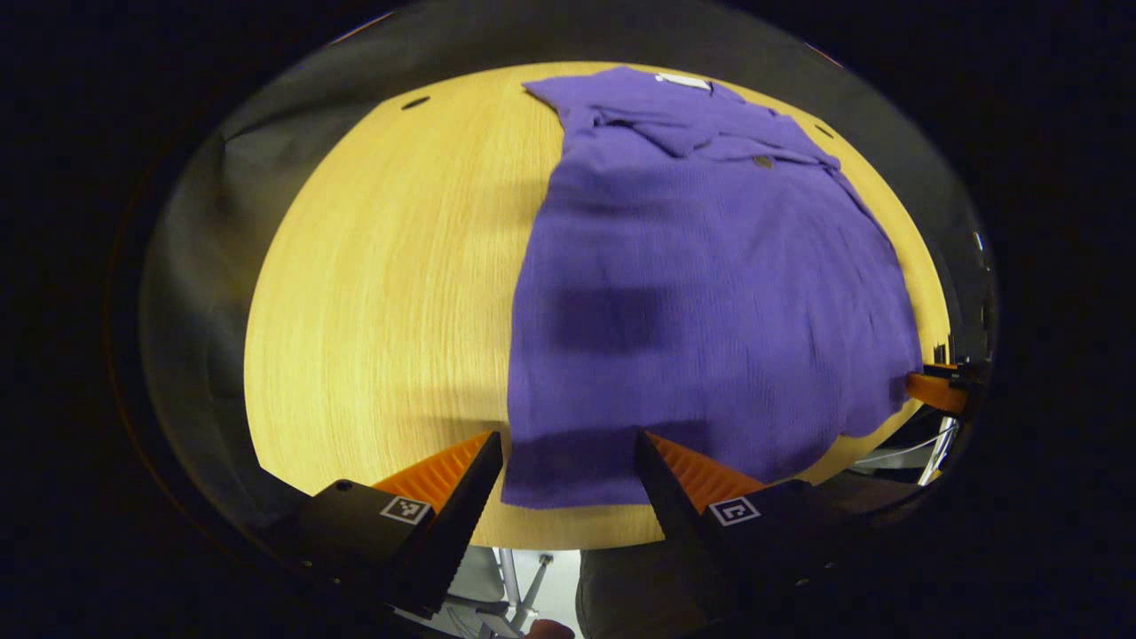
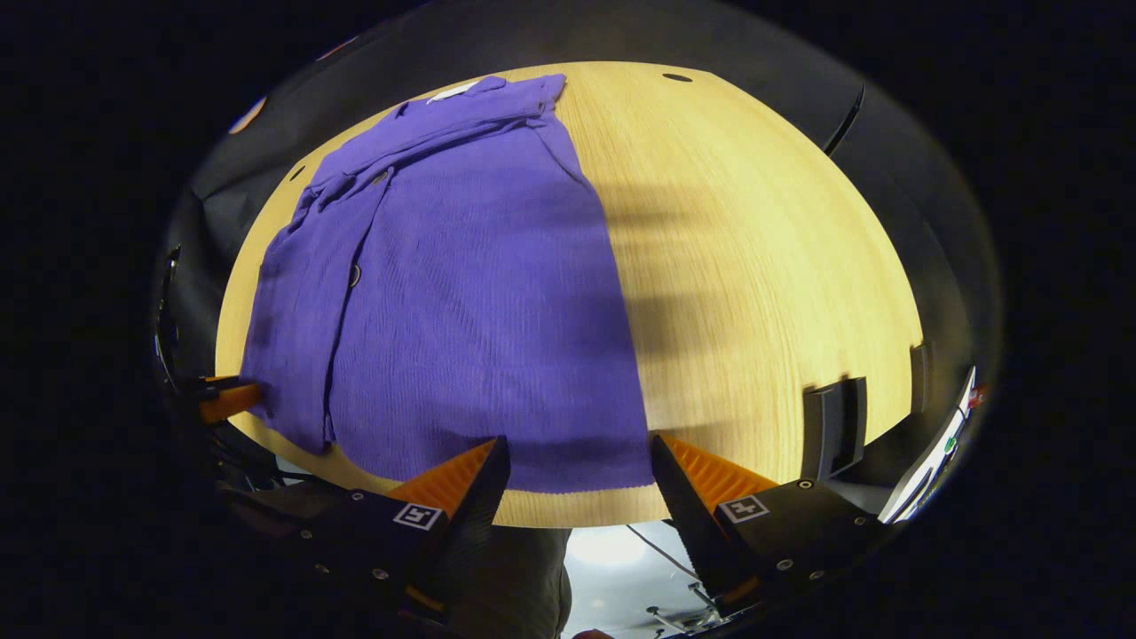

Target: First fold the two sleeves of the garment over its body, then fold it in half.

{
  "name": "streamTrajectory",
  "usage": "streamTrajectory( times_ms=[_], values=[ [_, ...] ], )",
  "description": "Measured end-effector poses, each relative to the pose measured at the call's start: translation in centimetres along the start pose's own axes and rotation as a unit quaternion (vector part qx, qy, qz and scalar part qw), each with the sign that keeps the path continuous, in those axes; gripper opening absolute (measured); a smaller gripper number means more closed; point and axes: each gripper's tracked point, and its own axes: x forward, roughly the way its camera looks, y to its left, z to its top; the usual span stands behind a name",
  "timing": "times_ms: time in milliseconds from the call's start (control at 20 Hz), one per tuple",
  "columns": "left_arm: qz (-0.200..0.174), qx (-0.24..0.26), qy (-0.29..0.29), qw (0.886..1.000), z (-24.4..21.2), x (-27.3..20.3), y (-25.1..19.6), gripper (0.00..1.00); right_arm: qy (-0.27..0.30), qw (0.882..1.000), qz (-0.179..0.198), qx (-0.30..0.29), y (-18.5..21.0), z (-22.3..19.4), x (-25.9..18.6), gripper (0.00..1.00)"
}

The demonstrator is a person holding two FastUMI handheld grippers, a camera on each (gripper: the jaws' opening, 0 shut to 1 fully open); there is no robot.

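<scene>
A purple shirt (image 1: 710,293) lies flat on the round wooden tabletop (image 1: 390,293). In the left gripper view the shirt covers the right half of the tabletop, collar toward 12 o'clock and hem toward 6 o'clock, close to the near edge. Both sleeves lie folded in over the body; one folded edge runs down the right side of the shirt, and a small button (image 1: 762,161) shows near the collar. A white label (image 1: 683,81) shows at the neck.

The left gripper (image 1: 568,457) hangs just above the near edge of the tabletop, at 6 o'clock. Its jaws stand wide apart and hold nothing. The lower left corner of the hem lies between them; whether either finger touches the cloth cannot be told.

In the right gripper view the shirt (image 2: 479,293) covers the left half of the tabletop (image 2: 763,266), with the folded sleeve strip along its left side. The right gripper (image 2: 579,461) hangs over the near edge at 6 o'clock, jaws wide apart and empty, with the lower right corner of the hem between them.

Each gripper appears in the other's view at the far hem corner: the right gripper (image 1: 936,390) at 3 o'clock, the left gripper (image 2: 226,401) at 9 o'clock.
</scene>
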Motion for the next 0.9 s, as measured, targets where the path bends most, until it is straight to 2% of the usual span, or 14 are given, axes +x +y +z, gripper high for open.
streamTrajectory(
  times_ms=[250, 400, 500, 550, 600, 650, 700, 800, 850, 900],
  values=[
    [-0.007, -0.020, 0.016, 1.000, 3.6, 1.1, 0.5, 0.99, 0.028, 1.000, -0.003, -0.005, 0.2, -0.5, -0.1, 0.98],
    [-0.015, 0.016, 0.028, 0.999, 7.2, 2.0, 0.5, 1.00, 0.038, 0.999, -0.006, -0.015, 0.4, -0.8, 0.0, 0.97],
    [-0.014, 0.015, 0.027, 0.999, 10.3, 2.7, 0.4, 1.00, 0.042, 0.999, -0.006, -0.024, 0.7, -0.9, 0.1, 0.94],
    [-0.014, 0.013, 0.023, 1.000, 12.0, 3.1, 0.3, 1.00, 0.043, 0.999, -0.004, -0.028, 0.9, -0.9, 0.0, 0.91],
    [-0.012, 0.012, 0.016, 1.000, 14.0, 3.5, 0.1, 1.00, 0.043, 0.999, -0.002, -0.033, 1.3, -1.0, 0.1, 0.77],
    [-0.013, 0.011, 0.012, 1.000, 16.0, 4.0, -0.3, 0.98, 0.042, 0.998, 0.001, -0.039, 1.6, -0.9, 0.1, 0.80],
    [-0.014, 0.011, 0.010, 1.000, 18.0, 4.5, -0.9, 0.94, 0.042, 0.998, 0.004, -0.043, 1.9, -0.9, 0.0, 0.65],
    [-0.019, 0.003, 0.022, 1.000, 22.7, 5.5, -2.3, 0.59, 0.044, 0.998, 0.010, -0.045, 2.3, -1.0, 0.2, 0.58],
    [-0.022, -0.002, 0.033, 0.999, 25.3, 6.1, -3.0, 0.42, 0.043, 0.998, 0.012, -0.038, 2.6, -0.8, 0.1, 0.46],
    [-0.020, -0.004, 0.045, 0.999, 28.1, 6.6, -3.2, 0.31, 0.045, 0.998, 0.016, -0.026, 2.8, -0.6, 0.2, 0.42]
  ],
)
